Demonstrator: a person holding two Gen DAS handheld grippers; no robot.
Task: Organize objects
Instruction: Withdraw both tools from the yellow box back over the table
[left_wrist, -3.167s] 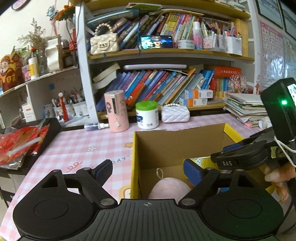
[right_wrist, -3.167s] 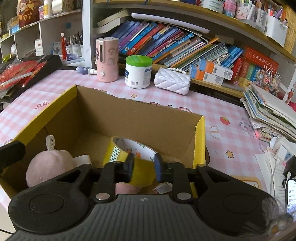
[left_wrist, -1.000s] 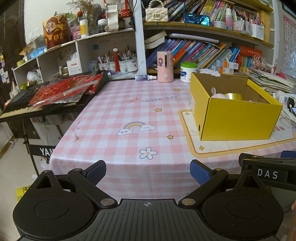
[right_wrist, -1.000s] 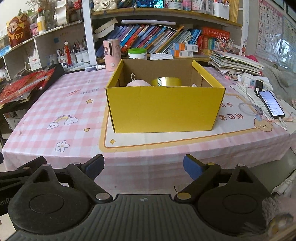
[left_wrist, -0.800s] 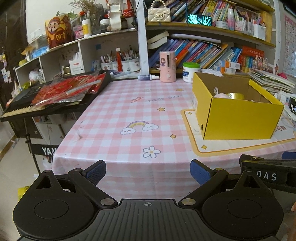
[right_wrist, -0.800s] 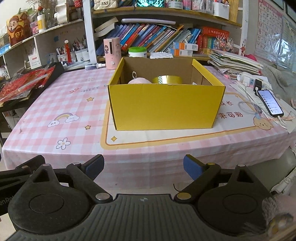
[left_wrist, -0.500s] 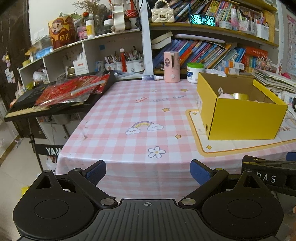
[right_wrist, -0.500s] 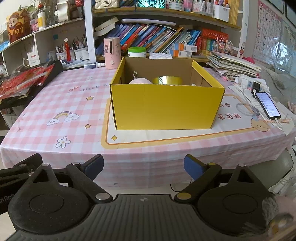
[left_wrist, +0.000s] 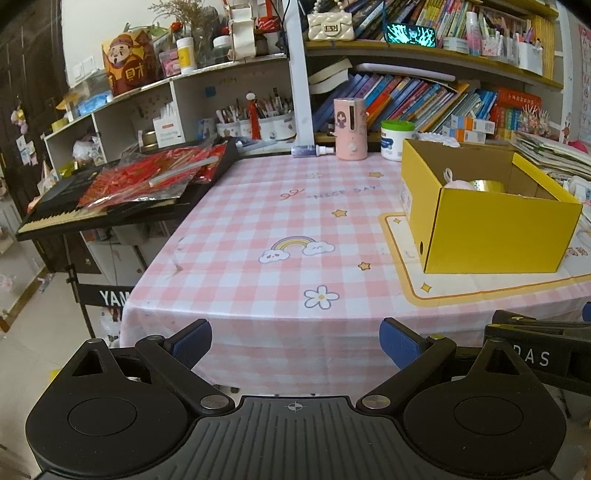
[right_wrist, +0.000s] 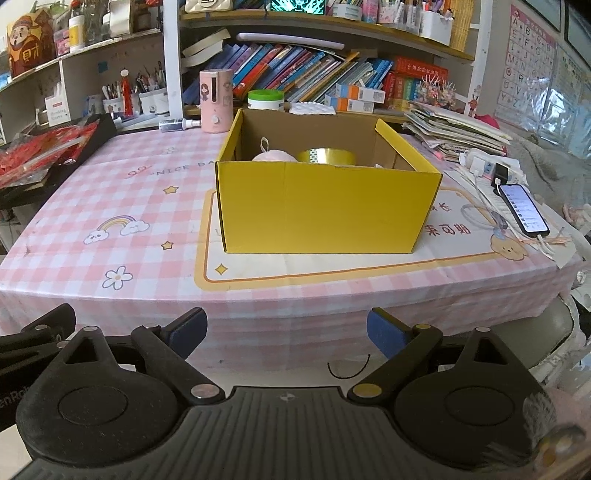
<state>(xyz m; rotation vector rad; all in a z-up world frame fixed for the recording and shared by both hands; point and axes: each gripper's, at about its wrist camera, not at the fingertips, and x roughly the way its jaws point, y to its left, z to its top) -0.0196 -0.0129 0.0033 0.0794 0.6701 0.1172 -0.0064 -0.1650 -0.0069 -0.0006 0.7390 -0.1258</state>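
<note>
On pink checked tablecloth (right_wrist: 147, 206): one yellow cardboard box (right_wrist: 325, 210) sitting, holding one tape roll (right_wrist: 327, 156) and one pink plush (right_wrist: 275, 156). Off table edge: left gripper (left_wrist: 295, 341) and right gripper (right_wrist: 286, 330) hovering, both spread wide, gripping nothing.

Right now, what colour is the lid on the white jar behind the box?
Green. The lid shows best in the right wrist view.

Your yellow box (right_wrist: 325, 206) hides most of its contents: only the tops of the pink plush (right_wrist: 275, 157) and tape roll (right_wrist: 327, 156) show above its near wall. The white purse (right_wrist: 312, 109) behind it is mostly concealed. The phone (right_wrist: 522, 208) screen text is illegible.
</note>
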